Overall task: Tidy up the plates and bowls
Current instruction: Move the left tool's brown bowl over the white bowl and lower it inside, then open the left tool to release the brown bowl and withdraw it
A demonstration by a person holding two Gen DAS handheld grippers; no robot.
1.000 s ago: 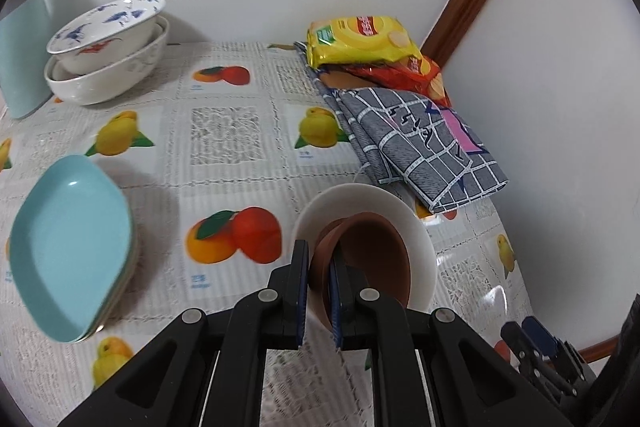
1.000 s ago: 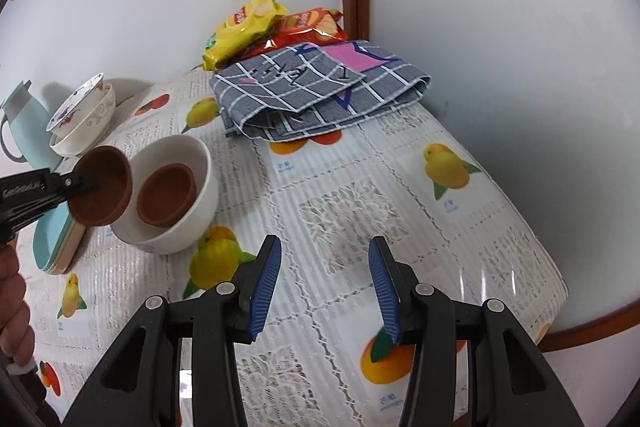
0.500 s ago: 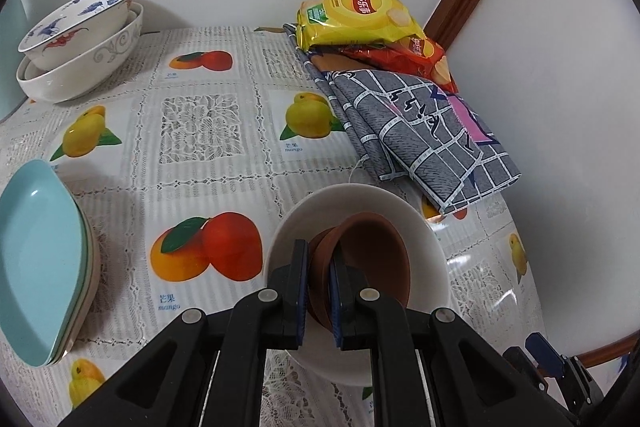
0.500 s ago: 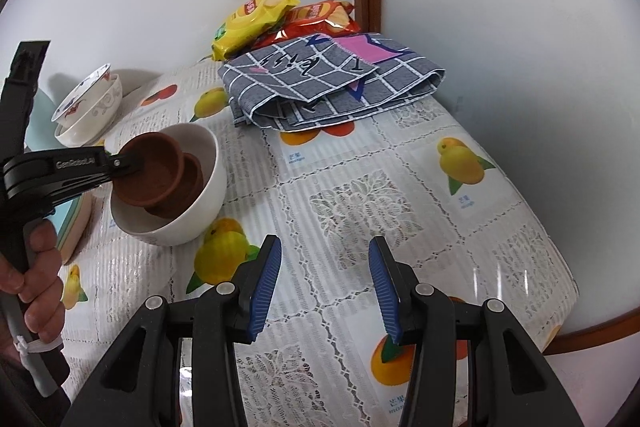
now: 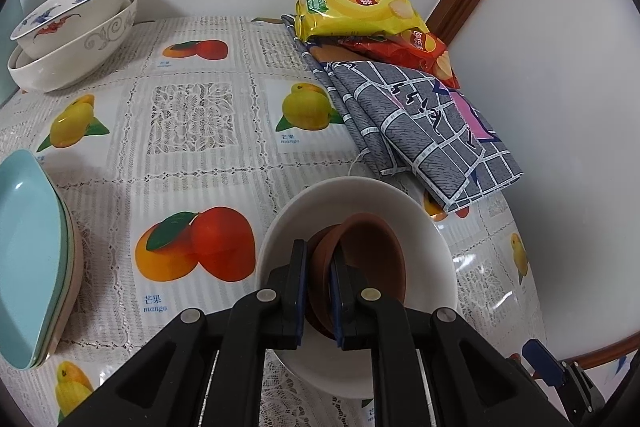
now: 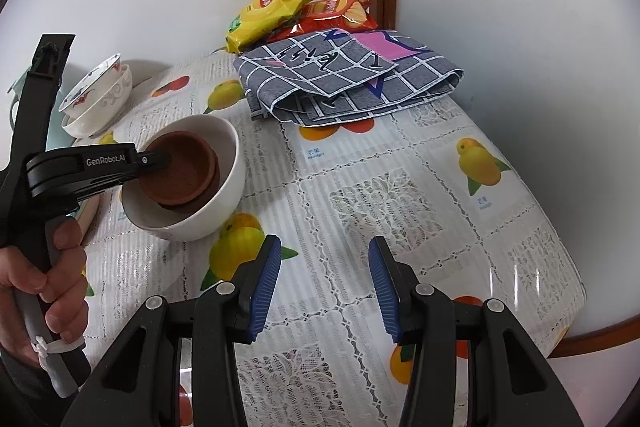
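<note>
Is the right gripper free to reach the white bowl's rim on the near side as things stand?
Probably yes. The right gripper is open and empty, with bare tablecloth between it and the white bowl. The left gripper grips the brown bowl from the bowl's far-left side, leaving the near rim free.

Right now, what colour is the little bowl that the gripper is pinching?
Brown, like terracotta. The small bowl in the left gripper shows best in the right wrist view.
</note>
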